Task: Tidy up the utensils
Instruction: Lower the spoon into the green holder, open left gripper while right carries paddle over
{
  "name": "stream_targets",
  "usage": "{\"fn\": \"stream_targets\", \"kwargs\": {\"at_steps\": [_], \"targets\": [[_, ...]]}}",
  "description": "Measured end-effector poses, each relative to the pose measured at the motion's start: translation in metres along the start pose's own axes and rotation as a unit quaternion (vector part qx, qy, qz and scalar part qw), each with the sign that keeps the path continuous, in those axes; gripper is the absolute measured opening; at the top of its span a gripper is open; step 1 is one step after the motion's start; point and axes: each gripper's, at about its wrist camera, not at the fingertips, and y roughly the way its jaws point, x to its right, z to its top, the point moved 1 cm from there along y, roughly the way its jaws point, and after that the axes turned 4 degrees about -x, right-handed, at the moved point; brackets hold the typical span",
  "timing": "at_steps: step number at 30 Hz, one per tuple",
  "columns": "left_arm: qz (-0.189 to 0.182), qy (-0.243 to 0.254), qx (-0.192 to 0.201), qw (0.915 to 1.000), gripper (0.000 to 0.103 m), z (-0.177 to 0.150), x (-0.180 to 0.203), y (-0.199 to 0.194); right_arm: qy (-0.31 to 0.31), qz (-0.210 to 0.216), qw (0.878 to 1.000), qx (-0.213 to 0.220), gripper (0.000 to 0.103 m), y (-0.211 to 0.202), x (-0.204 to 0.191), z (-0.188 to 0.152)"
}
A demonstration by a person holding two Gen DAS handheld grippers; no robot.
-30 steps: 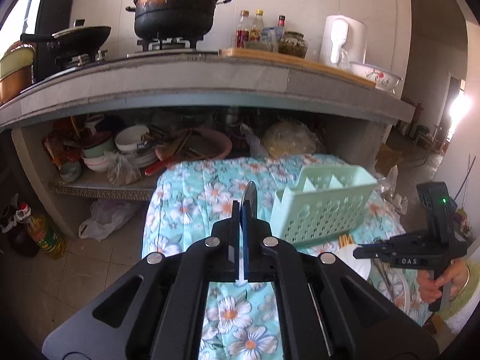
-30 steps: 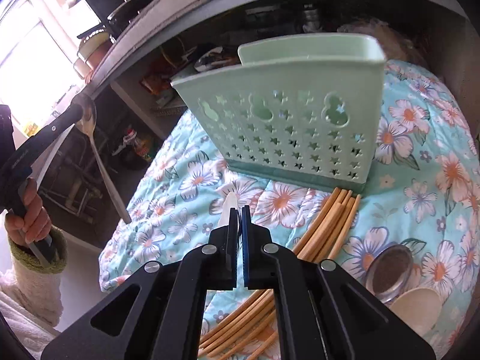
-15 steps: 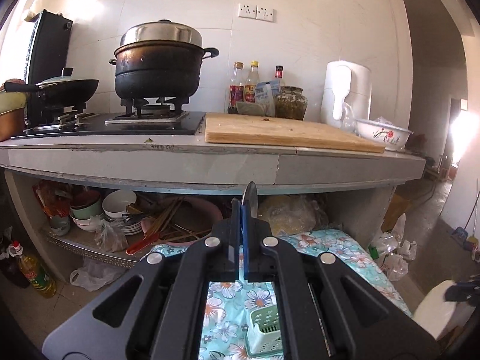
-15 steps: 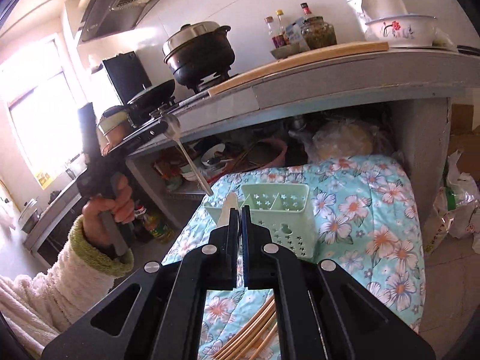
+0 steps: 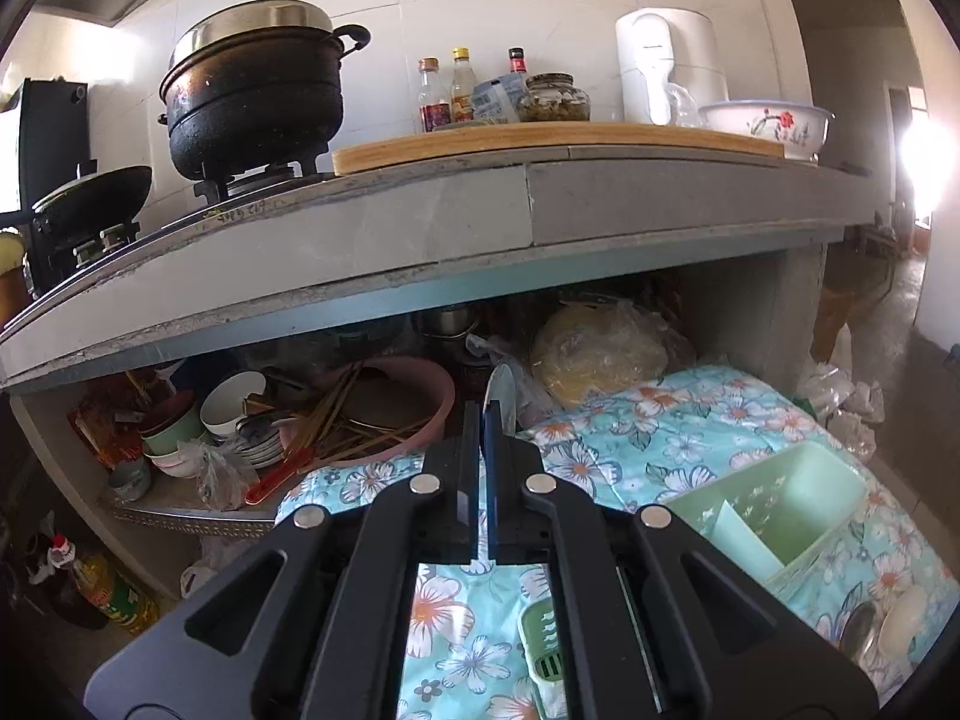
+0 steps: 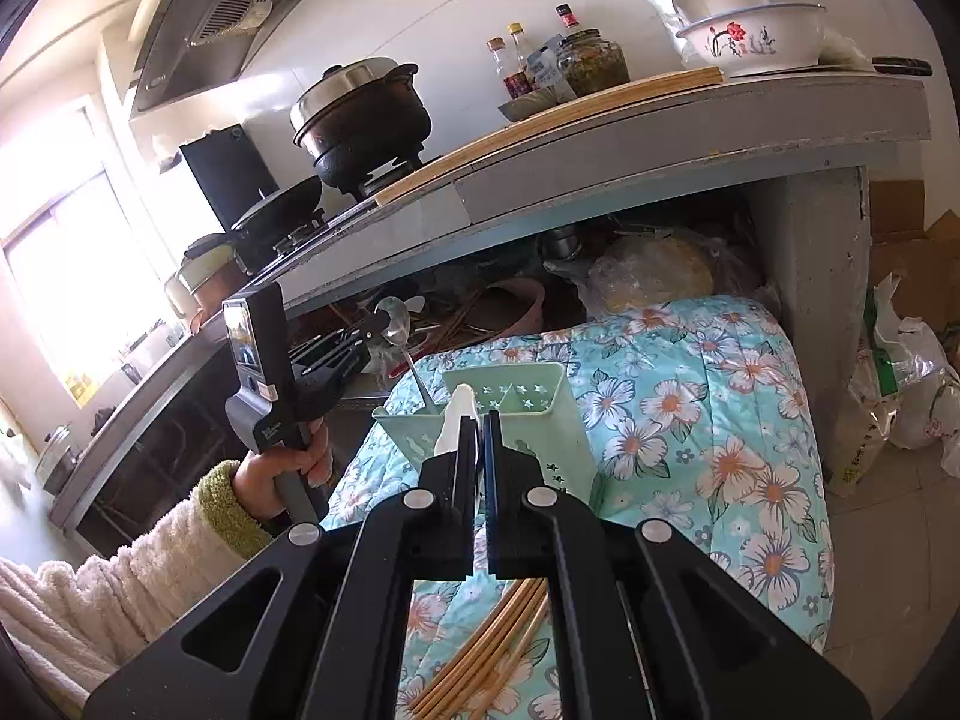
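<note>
The metal spoon's (image 6: 401, 341) handle tip is hidden inside the green caddy (image 6: 528, 420); the chopsticks (image 6: 480, 654) run behind the right gripper (image 6: 483, 420); bottle labels (image 5: 450, 111) are too small to read.

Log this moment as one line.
left gripper: shut on metal spoon, handle tip in mint-green perforated plastic caddy | right gripper: shut on white spoon

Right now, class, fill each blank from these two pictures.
The left gripper holds a metal spoon at the caddy, which is ____. The right gripper holds the other spoon, coloured ____. The chopsticks lie ____ the caddy.
Answers: green; white; outside.
</note>
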Motion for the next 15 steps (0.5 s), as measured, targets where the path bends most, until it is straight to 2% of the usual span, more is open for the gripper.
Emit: {"fn": "stream_targets", "kwargs": {"at_steps": [7,11,15], "targets": [[-0.013,0.026,-0.042,0.9987,0.001,-0.021,0.007,0.007,0.0,0.0,1.0,0.008,0.003,-0.003,0.0,0.005],[-0.032,0.016,-0.063,0.9973,0.003,-0.029,0.005,0.011,-0.005,-0.006,1.0,0.012,0.003,-0.005,-0.003,0.006],[-0.045,0.0,-0.068,0.9966,0.005,-0.034,0.001,0.011,-0.002,-0.011,1.0,0.012,0.003,-0.005,-0.002,0.007]]}}
